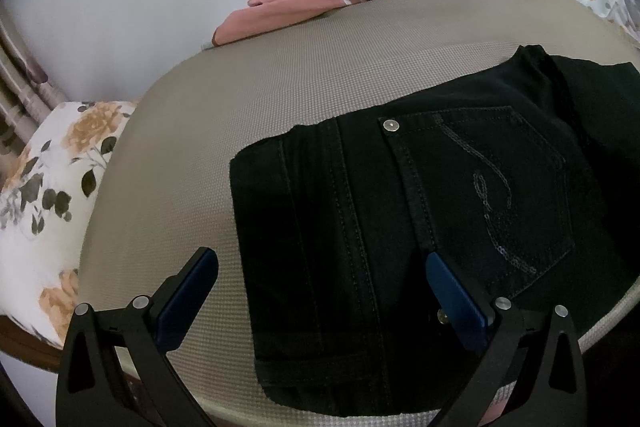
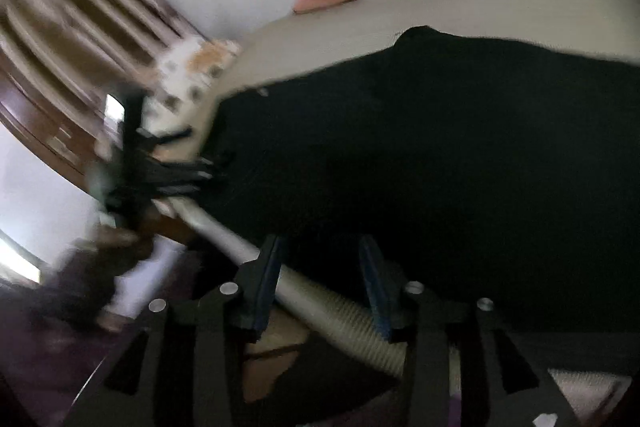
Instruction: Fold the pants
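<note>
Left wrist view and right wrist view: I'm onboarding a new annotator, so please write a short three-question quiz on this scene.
1. True or false: the left gripper has its blue-padded jaws spread apart.
2. What lies on the beige woven mattress? A) black denim pants B) a red towel C) a grey jacket
3. Fill in: beside the mattress lies a white pillow printed with ____.

Key: 1 true; 2 A; 3 flowers. The right gripper, open, hovers at the mattress edge near the pants.
</note>
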A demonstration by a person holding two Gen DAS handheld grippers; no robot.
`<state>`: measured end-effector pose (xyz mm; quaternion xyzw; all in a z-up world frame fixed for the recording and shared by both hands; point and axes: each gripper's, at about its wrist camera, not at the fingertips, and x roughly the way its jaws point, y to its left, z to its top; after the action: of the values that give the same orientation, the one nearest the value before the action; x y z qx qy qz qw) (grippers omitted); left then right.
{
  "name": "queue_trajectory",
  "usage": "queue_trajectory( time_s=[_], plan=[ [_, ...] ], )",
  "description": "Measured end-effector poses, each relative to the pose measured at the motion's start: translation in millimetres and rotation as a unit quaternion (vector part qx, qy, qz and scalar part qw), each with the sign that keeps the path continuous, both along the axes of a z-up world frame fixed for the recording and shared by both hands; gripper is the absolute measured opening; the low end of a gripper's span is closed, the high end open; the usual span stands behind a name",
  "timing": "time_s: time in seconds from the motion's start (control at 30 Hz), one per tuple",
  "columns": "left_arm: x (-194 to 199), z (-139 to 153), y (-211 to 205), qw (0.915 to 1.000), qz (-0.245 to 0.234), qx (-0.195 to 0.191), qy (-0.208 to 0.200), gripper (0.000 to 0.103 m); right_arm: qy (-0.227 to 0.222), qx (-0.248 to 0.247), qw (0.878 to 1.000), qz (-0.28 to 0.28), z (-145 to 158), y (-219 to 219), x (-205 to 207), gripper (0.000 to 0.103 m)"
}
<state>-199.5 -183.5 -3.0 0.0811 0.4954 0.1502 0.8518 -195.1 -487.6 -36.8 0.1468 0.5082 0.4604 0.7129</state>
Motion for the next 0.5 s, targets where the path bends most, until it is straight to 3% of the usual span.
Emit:
queue_trajectory(
  time_s=[0.13,0.23,0.33,0.5],
  plan=[
    [0,1,1,1.0,0.002,-0.005,-0.001,0.103,0.026,0.073,0.987,-0.141,19,-99,28,0.04],
    [-1,6,-3,1.0,-0.005,-0.003,-0.006,0.103,0.015,0.053,0.975,-0.216,21,-151,29,0.04],
    [-1,11,-11,0.9998,-0.016,0.006,-0.011,0.103,0.0,0.041,0.973,-0.227,25,-160,28,0.04],
    [0,16,-20,0.9996,-0.026,-0.004,-0.014,0.103,-0.009,0.04,0.983,-0.178,16,-113,27,0.037]
  ],
)
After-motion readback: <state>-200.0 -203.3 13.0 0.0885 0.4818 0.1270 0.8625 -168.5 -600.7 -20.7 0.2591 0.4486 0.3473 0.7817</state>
